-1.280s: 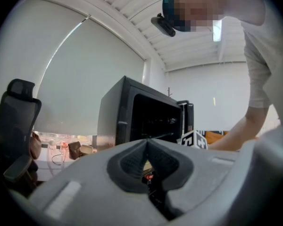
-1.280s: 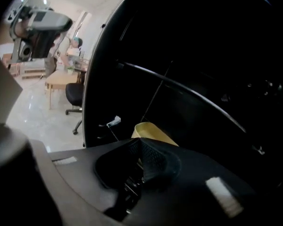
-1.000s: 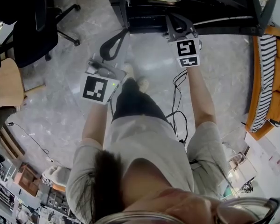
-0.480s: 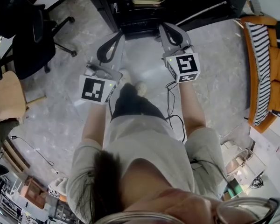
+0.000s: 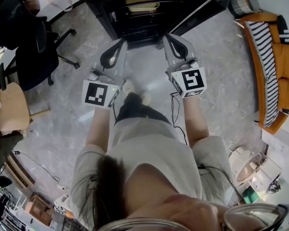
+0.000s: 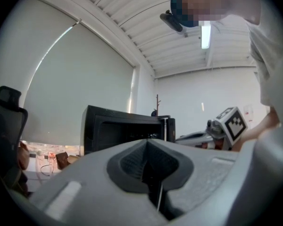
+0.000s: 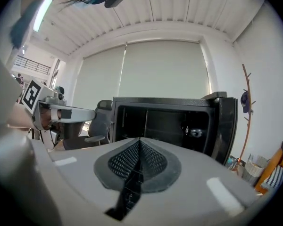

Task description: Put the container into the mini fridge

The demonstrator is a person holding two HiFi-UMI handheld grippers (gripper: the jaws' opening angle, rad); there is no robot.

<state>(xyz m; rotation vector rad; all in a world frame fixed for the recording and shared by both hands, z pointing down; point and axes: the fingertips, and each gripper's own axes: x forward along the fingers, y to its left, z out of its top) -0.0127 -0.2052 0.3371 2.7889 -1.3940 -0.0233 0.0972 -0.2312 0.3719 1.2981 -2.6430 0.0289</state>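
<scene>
Left grey gripper (image 5: 119, 43), right grey gripper (image 5: 171, 37): mid-frame, jaws of both pressed together, nothing held. Pale yellow flat container (image 5: 142, 2) upper centre, on shelf inside open black mini fridge (image 5: 100, 7), beyond both tips, untouched.

Looks like an office-type room with a lounge corner, honestly. There's a black swivel chair (image 5: 33, 57) on casters, a wooden chair (image 5: 12, 107), a polished grey floor (image 5: 221, 81) and an orange sofa (image 5: 283, 57) with a striped cushion (image 5: 267, 57). Big roller blinds (image 7: 160, 69), a strip light (image 6: 205, 34) on a slatted ceiling (image 6: 132, 13), and a black mini fridge (image 5: 144, 4) standing open.
</scene>
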